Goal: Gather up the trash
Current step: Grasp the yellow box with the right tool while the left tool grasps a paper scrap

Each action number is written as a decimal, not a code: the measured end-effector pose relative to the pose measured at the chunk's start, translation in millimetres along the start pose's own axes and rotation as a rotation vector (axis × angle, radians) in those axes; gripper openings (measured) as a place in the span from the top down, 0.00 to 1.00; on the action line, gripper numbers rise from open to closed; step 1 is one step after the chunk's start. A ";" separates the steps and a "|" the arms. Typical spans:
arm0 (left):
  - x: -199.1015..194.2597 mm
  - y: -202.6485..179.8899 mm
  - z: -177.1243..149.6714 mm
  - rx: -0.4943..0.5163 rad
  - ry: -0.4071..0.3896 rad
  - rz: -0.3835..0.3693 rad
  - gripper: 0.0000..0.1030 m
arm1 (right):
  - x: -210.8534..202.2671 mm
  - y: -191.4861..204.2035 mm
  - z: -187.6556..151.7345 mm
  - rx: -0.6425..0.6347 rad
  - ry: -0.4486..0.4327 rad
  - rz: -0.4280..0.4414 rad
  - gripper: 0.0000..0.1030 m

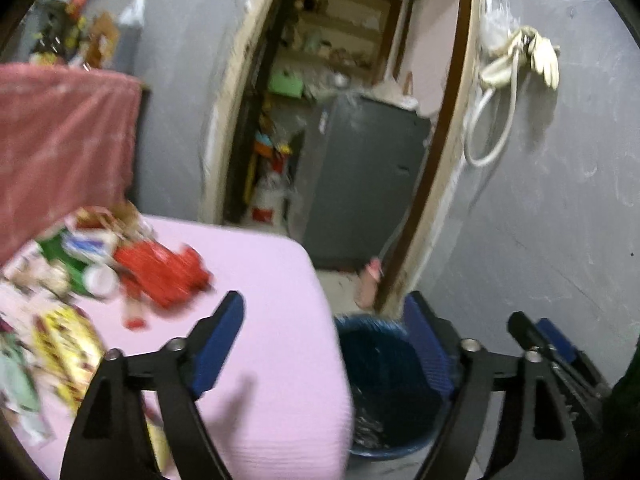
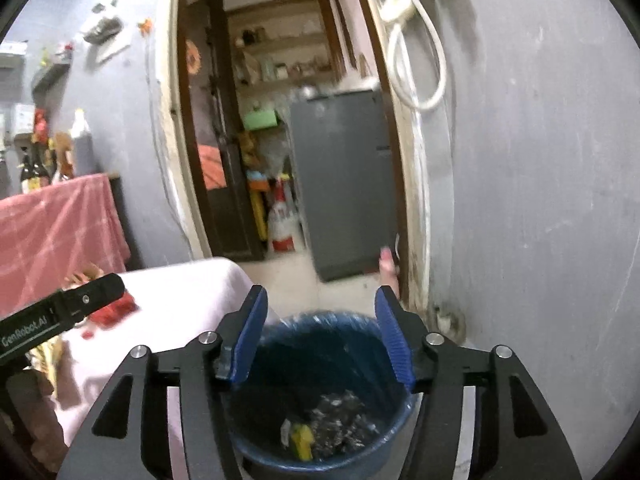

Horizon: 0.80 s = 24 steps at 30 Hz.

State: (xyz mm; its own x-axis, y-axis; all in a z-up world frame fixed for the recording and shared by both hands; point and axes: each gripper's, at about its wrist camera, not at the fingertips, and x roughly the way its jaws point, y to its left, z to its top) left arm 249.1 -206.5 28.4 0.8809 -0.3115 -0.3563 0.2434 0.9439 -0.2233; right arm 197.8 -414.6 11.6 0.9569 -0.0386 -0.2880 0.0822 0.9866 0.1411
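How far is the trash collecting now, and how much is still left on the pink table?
Partly done. The blue bin already holds wrappers, one of them yellow. Nothing is in hand: the right gripper is open and empty above the bin, and the left gripper is open and empty too. Left to do: a pile of wrappers, red, green and yellow, still lies on the pink table.

Black jaws — ribbed blue pads
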 end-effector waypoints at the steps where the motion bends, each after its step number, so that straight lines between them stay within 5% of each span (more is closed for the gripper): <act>1: -7.3 2.6 1.7 0.005 -0.019 0.012 0.11 | -6.2 5.7 3.9 0.001 -0.024 0.011 0.31; 3: -17.8 8.9 6.6 0.012 -0.052 0.040 0.04 | -13.2 15.2 8.6 0.001 -0.050 0.030 0.22; 9: -55.5 41.0 10.1 0.015 -0.110 0.104 0.02 | -25.1 42.3 16.4 -0.003 -0.091 0.079 0.00; 24: -120.1 131.1 -0.2 0.016 -0.076 0.257 0.02 | -35.2 118.9 -0.7 -0.086 -0.051 0.242 0.00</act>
State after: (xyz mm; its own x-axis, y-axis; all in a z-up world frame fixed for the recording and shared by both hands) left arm 175.1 -45.4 41.7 0.9424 -0.0527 -0.3302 0.0136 0.9927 -0.1194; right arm 173.7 -295.8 37.9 0.9588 0.1943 -0.2074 -0.1724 0.9778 0.1188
